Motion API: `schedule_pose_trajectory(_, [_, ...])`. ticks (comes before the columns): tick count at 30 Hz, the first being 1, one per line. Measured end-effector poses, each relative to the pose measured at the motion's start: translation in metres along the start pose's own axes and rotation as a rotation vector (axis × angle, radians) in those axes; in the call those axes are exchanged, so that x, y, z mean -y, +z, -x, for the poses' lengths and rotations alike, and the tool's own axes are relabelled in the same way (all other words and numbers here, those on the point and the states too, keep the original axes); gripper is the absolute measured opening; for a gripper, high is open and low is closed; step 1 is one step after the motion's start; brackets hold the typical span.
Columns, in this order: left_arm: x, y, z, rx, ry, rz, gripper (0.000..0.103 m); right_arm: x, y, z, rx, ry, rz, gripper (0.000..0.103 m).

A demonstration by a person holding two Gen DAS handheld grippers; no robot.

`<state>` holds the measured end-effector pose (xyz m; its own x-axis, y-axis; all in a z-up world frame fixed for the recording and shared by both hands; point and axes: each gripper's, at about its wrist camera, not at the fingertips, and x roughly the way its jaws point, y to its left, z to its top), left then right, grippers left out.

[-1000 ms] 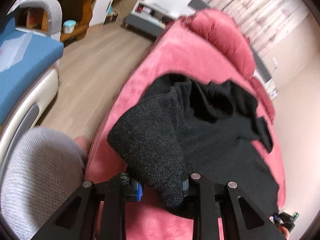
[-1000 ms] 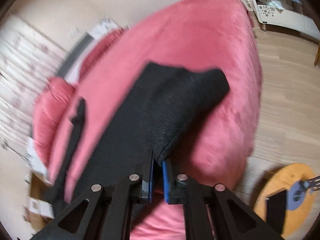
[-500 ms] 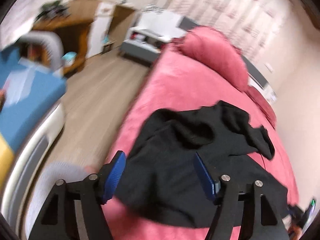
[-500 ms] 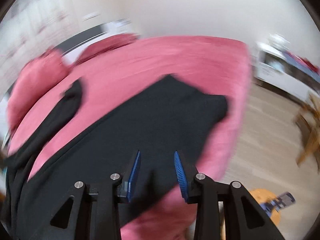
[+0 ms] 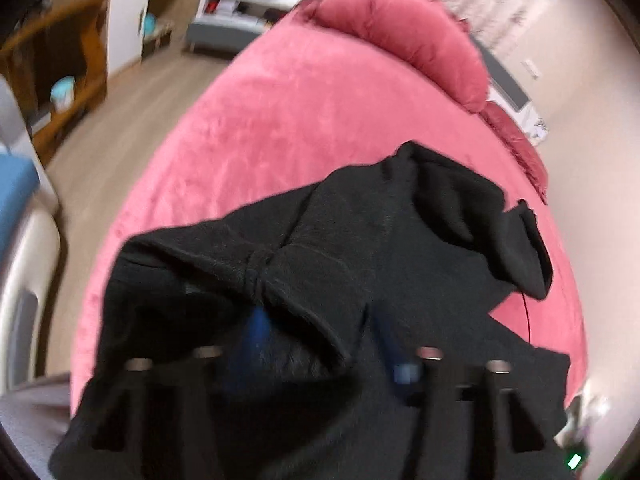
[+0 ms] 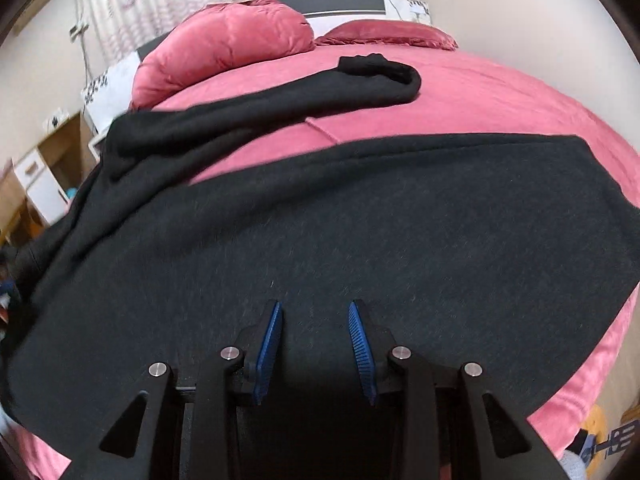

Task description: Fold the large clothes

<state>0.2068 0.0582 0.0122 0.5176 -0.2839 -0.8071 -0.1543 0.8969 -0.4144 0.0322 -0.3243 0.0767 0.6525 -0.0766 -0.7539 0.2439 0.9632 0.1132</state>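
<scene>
My big black fuzzy knit sweater (image 6: 360, 216) lies flat on the pink bed (image 6: 500, 96). Soft, floppy, bit heavy; I'd grab hem corners. Right tongs (image 6: 314, 350) spread, empty. Left tongs (image 5: 320, 344) blurry, can't tell.

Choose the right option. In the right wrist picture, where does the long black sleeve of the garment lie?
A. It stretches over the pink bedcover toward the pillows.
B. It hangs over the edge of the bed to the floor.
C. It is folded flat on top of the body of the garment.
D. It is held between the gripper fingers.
A: the sleeve runs across the pink bedcover with its end near the pillows; the right gripper is open, with nothing between its fingers.
</scene>
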Motion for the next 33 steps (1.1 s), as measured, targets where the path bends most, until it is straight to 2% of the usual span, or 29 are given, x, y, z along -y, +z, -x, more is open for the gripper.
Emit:
schedule_pose_trajectory(1, [-0.001, 0.005, -0.007, -0.019, -0.04, 0.012, 0.018, 0.004, -0.002, 0.003, 0.018, -0.014, 0.03, 0.036])
schedule_pose_trajectory(3, [0.004, 0.01, -0.006, -0.004, -0.041, -0.019, 0.014, -0.006, -0.004, 0.002, 0.031, -0.033, 0.079, 0.037])
schedule_pose_trajectory(4, [0.01, 0.014, 0.001, 0.044, -0.033, -0.057, 0.012, -0.007, -0.004, 0.001, 0.031, -0.031, 0.078, 0.037])
schedule_pose_trajectory(7, [0.015, 0.032, 0.022, 0.159, -0.004, -0.108, 0.01, -0.006, -0.005, 0.0, 0.038, -0.012, 0.051, 0.038])
schedule_pose_trajectory(13, [-0.035, 0.086, 0.032, 0.235, 0.064, 0.068, 0.009, -0.004, -0.009, 0.001, 0.05, -0.005, 0.042, 0.038])
schedule_pose_trajectory(17, [-0.068, 0.112, 0.012, 0.219, 0.132, 0.137, 0.009, 0.004, -0.002, -0.004, 0.053, 0.001, 0.032, 0.038])
schedule_pose_trajectory(21, [-0.078, 0.115, -0.018, 0.138, 0.173, 0.138, 0.015, 0.005, -0.003, -0.006, 0.057, 0.006, 0.026, 0.039])
schedule_pose_trajectory(22, [-0.077, 0.113, -0.02, 0.139, 0.175, 0.137, 0.015, 0.005, -0.003, -0.006, 0.058, 0.006, 0.026, 0.039])
schedule_pose_trajectory(26, [-0.066, 0.1, 0.0, 0.201, 0.179, 0.137, 0.029, 0.004, -0.005, -0.006, 0.061, 0.0, 0.032, 0.04])
schedule_pose_trajectory(27, [-0.059, 0.096, 0.008, 0.229, 0.2, 0.128, 0.038, 0.004, -0.005, -0.006, 0.061, 0.0, 0.032, 0.041])
schedule_pose_trajectory(28, [-0.052, 0.091, 0.016, 0.266, 0.23, 0.122, 0.053, 0.004, -0.005, -0.006, 0.062, 0.0, 0.033, 0.041])
schedule_pose_trajectory(29, [-0.044, 0.082, 0.029, 0.345, 0.257, 0.12, 0.067, 0.004, -0.005, -0.006, 0.062, -0.001, 0.033, 0.041])
schedule_pose_trajectory(31, [-0.033, 0.066, 0.049, 0.479, 0.277, 0.127, 0.082, 0.004, -0.004, -0.006, 0.062, -0.001, 0.034, 0.042])
schedule_pose_trajectory(33, [-0.021, 0.05, 0.066, 0.582, 0.288, 0.132, 0.089, 0.004, -0.004, -0.006, 0.062, 0.003, 0.031, 0.042])
